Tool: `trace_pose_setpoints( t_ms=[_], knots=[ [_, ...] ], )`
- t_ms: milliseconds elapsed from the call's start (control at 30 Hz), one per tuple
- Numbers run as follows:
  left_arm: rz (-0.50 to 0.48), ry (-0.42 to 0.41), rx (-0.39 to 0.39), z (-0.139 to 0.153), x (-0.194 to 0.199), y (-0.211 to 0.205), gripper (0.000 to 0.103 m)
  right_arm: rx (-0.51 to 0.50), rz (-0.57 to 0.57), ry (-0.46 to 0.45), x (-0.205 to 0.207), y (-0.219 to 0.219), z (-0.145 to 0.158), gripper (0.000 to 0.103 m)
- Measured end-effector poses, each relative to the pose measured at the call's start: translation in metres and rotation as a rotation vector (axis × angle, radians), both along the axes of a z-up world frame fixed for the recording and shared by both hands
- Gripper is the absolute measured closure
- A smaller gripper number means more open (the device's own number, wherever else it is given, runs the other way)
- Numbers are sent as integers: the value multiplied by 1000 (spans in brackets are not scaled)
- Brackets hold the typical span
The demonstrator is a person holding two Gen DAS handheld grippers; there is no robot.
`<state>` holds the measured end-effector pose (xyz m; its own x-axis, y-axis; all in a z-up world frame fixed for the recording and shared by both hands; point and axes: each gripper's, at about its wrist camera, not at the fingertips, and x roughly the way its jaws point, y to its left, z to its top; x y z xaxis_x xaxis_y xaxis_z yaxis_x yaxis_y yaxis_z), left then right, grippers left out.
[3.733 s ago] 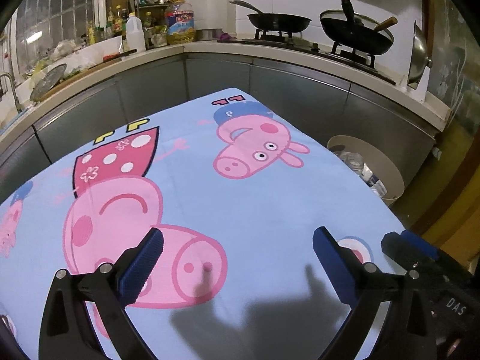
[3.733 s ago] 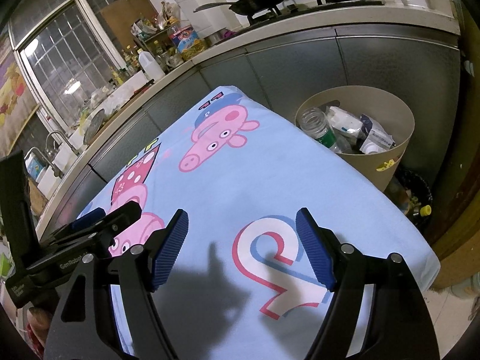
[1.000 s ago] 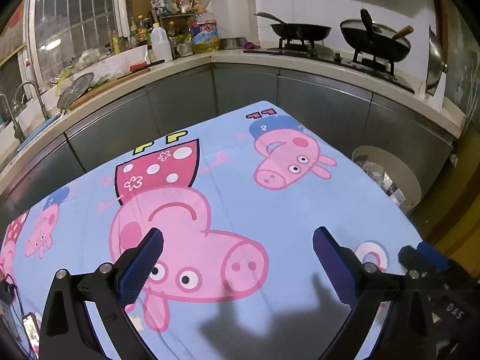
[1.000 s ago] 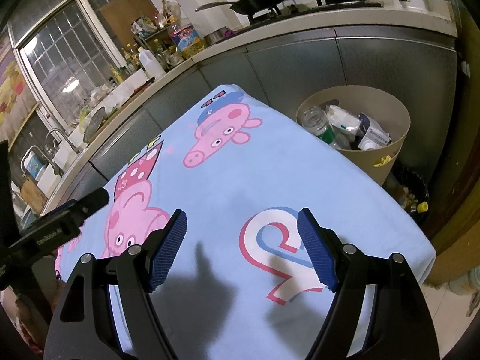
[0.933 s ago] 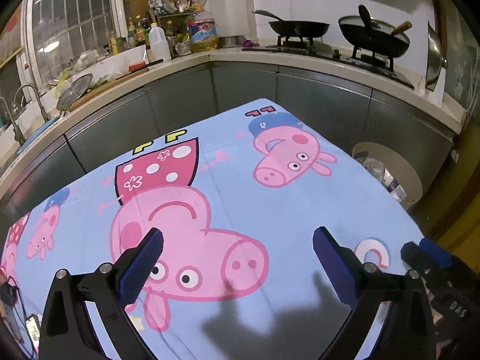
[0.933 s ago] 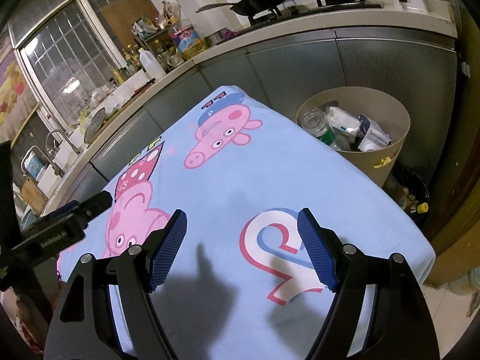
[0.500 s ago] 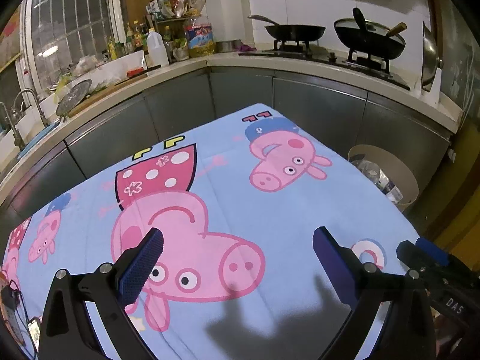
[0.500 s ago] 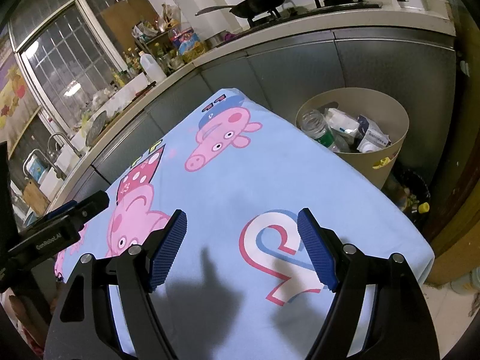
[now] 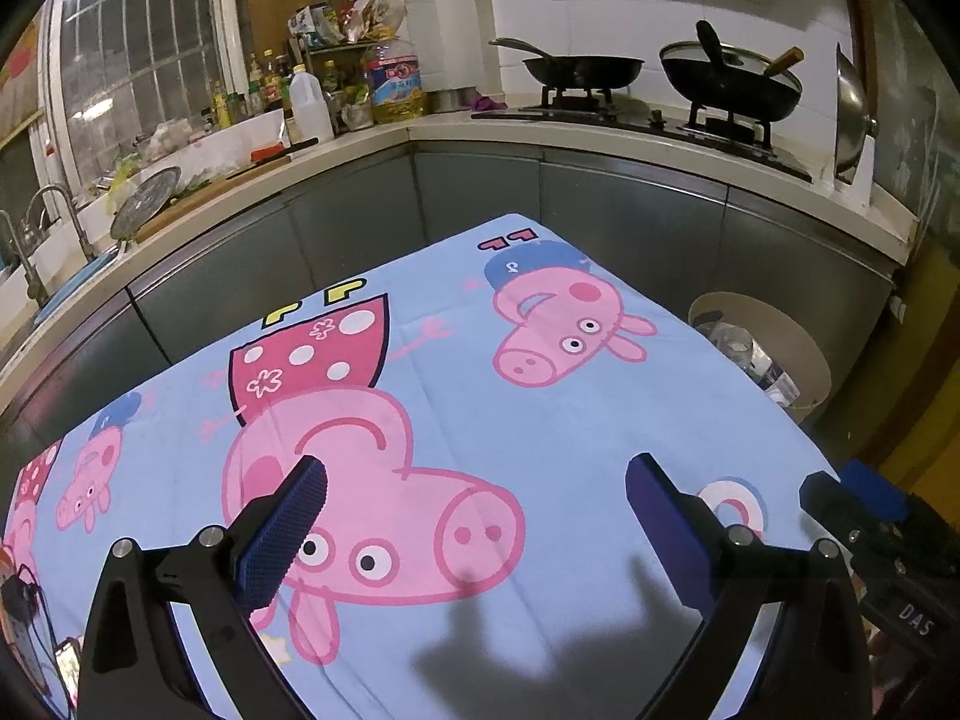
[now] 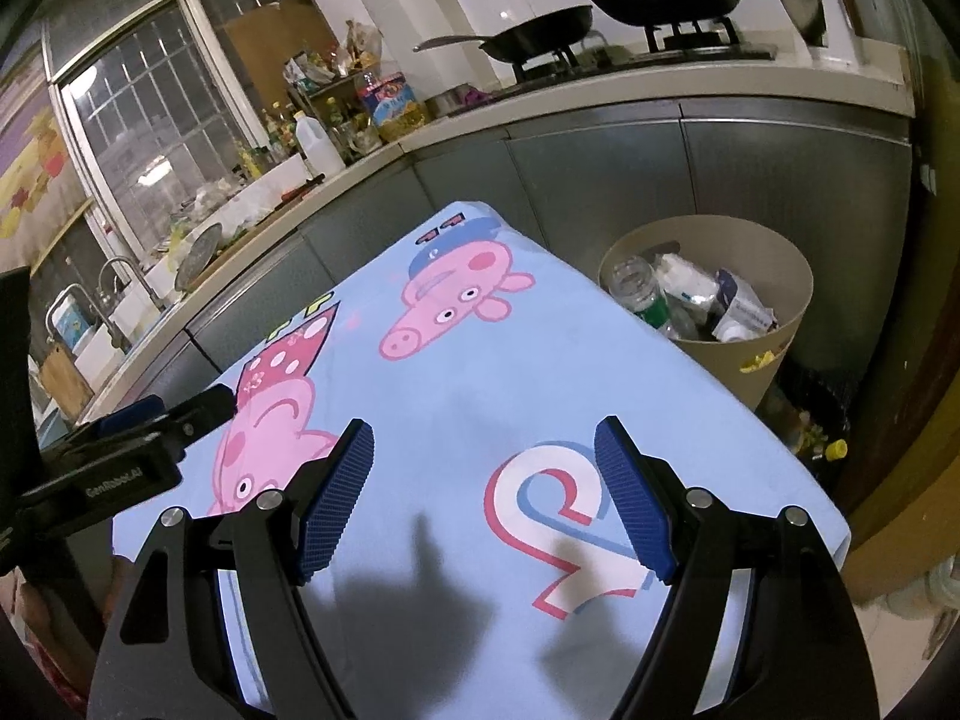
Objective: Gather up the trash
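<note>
A beige round bin stands on the floor past the table's right edge, holding a clear plastic bottle and white wrappers. In the left wrist view the bin shows at the right. The table wears a light blue cartoon-pig cloth with no loose trash on it. My left gripper hovers open over the big pink pig, nothing between its blue pads. My right gripper is open too, over the red and white letter print, nothing held.
A grey L-shaped kitchen counter wraps the far side, with two black woks on a stove, bottles and a sink at left. Small items lie on the floor beside the bin. A phone and cable lie at the cloth's left corner.
Since 3.7 seconds ago the left wrist view has drawn back, showing more of the cloth. Over the last second both grippers have barely shifted and stayed open.
</note>
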<state>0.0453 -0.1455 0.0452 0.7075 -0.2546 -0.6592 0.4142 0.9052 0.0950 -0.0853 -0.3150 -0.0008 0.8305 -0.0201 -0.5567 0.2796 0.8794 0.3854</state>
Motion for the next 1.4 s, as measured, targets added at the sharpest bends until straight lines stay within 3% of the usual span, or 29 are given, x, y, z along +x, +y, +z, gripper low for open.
trace_pose_setpoints(
  t_ms=[1400],
  knots=[
    [-15, 21, 24, -11, -5, -11, 4, 22, -16, 6, -2, -10, -3, 27]
  ],
)
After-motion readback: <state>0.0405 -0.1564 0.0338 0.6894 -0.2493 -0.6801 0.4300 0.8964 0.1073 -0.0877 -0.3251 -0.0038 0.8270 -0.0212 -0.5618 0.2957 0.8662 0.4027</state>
